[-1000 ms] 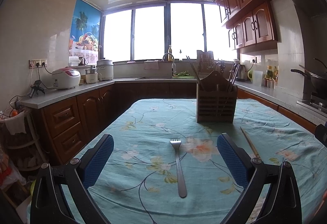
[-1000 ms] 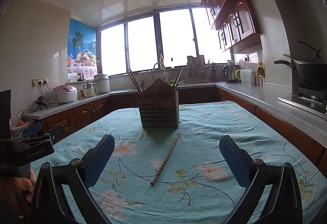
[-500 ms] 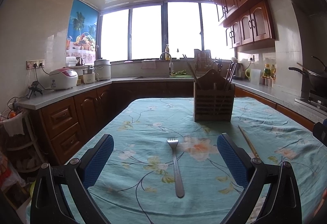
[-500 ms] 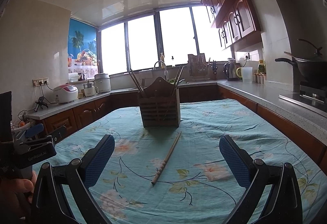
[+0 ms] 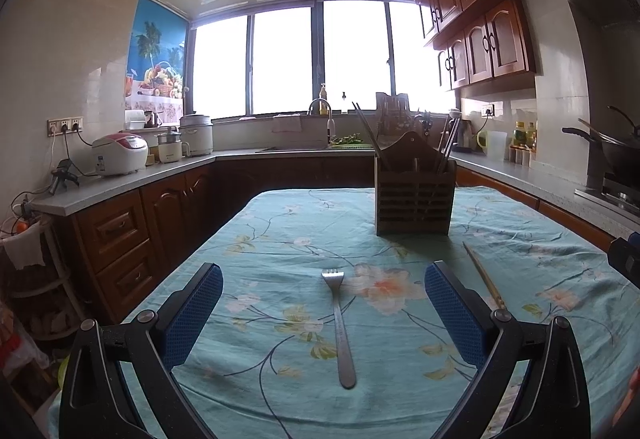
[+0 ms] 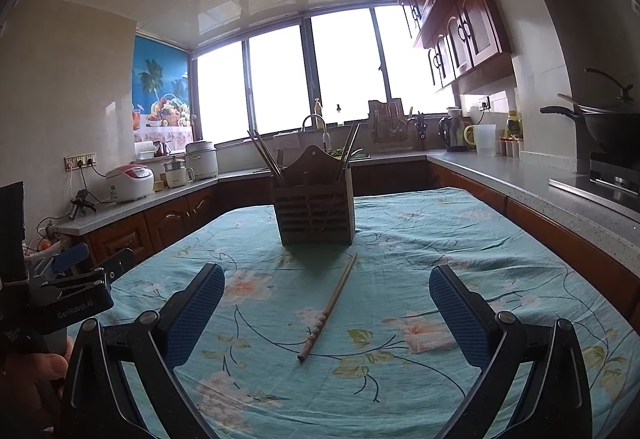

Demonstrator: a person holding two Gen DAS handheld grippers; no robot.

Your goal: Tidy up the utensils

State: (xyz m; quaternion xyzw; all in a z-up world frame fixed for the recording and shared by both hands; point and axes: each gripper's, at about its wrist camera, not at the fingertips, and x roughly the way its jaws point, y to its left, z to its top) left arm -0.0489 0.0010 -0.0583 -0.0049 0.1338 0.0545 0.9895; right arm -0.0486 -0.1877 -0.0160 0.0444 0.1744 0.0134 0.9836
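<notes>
A metal fork [image 5: 340,323] lies on the teal floral tablecloth, tines pointing away, between the fingers of my open, empty left gripper [image 5: 324,303]. A wooden chopstick [image 6: 330,309] lies on the cloth between the fingers of my open, empty right gripper [image 6: 326,303]; it also shows in the left wrist view [image 5: 484,277]. A wooden slatted utensil holder [image 5: 414,195] stands upright farther back with several chopsticks in it; in the right wrist view the holder [image 6: 314,213] is straight ahead. Both grippers hover just above the table.
The table [image 6: 480,235] fills the middle of a U-shaped kitchen. Counters with a rice cooker [image 5: 119,154] and pots run along the left and back, and a wok [image 6: 608,129] sits on the stove at right. The left gripper's body [image 6: 60,299] shows at the right view's left edge.
Both views shifted slightly; the left gripper drifted a little so the fork and holder sit marginally lower and left in its view. Both grippers stay open.
</notes>
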